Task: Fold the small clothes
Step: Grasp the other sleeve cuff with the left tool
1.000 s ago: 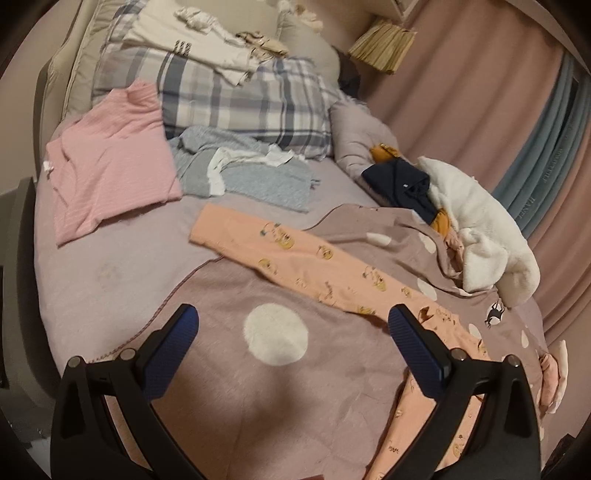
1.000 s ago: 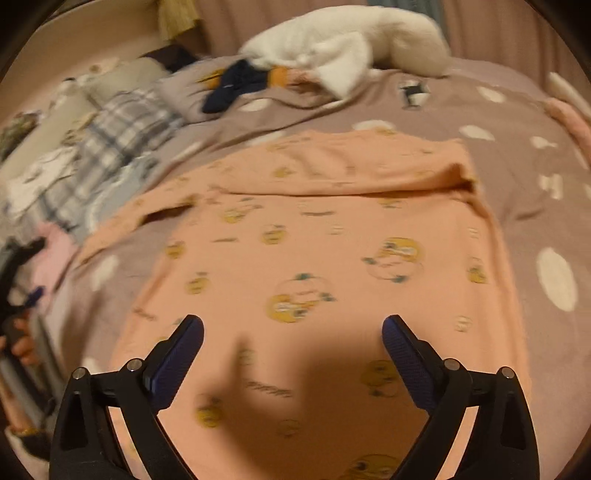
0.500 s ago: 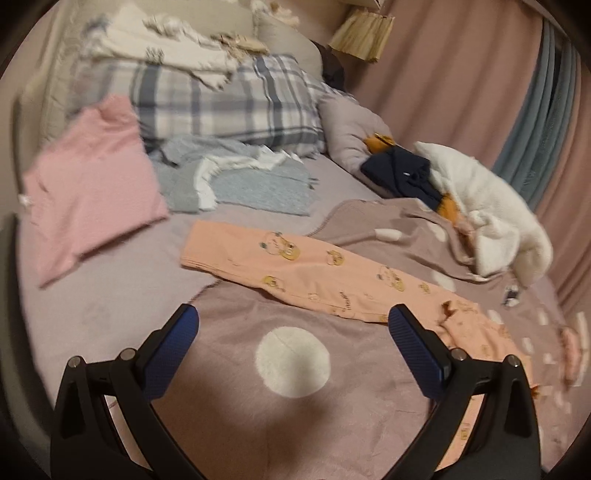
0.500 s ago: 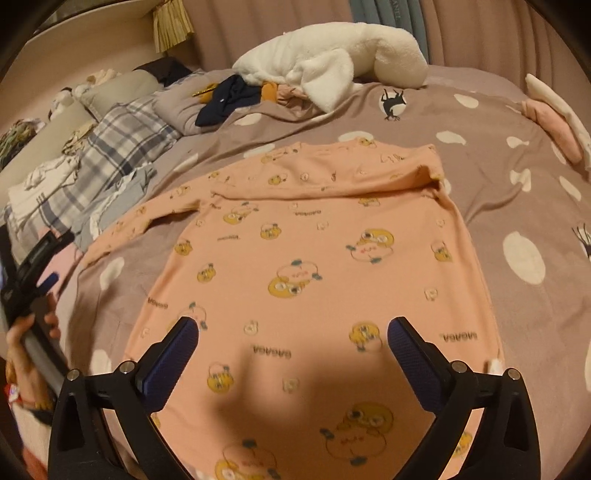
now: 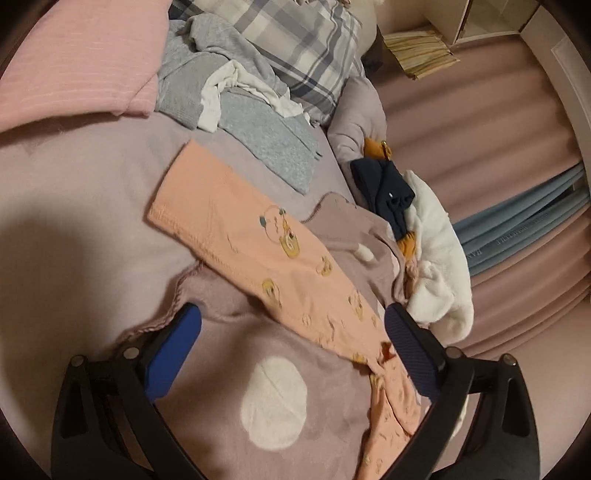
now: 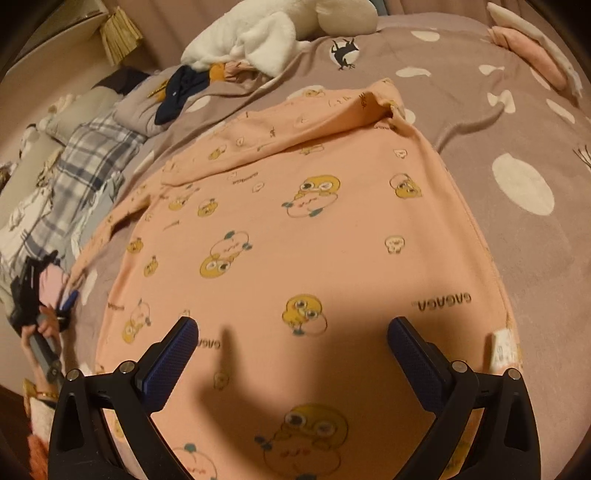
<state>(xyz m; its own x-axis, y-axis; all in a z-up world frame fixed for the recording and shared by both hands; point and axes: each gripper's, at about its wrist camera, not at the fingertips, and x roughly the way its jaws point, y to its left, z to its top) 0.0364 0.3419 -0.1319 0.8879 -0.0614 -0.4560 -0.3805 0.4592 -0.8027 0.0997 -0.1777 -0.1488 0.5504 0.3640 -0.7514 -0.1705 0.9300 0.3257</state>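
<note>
Now the left gripper is nearing the peach top's sleeve, jaws wide but just narrowing, nothing gripped. Right gripper is hovering wide, empty, over the body. Risk: pinching the dotted blanket w/ the sleeve.

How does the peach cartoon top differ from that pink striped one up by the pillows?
The peach top has yellow cartoon prints; the pink top has only fine stripes. The peach top lies on the dotted blanket with one sleeve stretched out; the pink top rests on the plain sheet. Neither is held.

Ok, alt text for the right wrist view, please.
An open hand-held gripper hovers over a peach cartoon-print top spread on a spotted mauve blanket, one sleeve folded across it. White plush lies beyond.
</note>
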